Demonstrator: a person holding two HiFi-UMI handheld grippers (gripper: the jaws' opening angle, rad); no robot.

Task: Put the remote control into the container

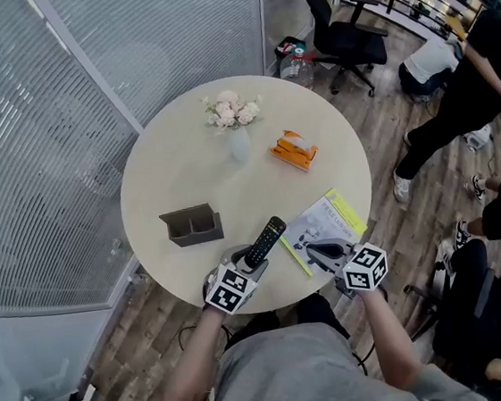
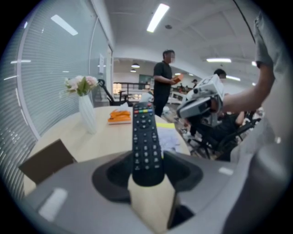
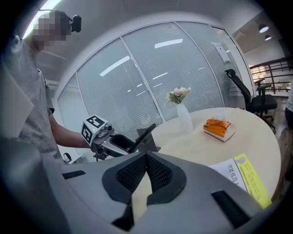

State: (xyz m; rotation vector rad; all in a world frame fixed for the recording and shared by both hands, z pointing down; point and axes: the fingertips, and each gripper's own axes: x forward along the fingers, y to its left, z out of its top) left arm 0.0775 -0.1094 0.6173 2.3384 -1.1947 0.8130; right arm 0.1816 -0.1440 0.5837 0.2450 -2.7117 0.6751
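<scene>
My left gripper is shut on the lower end of the black remote control, near the table's front edge. The remote sticks out forward and upward from between the jaws, buttons facing up. The grey open-topped container stands on the table to the left of the remote, apart from it; in the left gripper view the container is at lower left. My right gripper is shut with nothing in it, over a printed sheet. In the right gripper view its jaws meet, and the left gripper shows beyond them.
A white vase of flowers and an orange tissue pack stand on the far half of the round table. Glass walls with blinds lie to the left. Office chairs and several people are at the right.
</scene>
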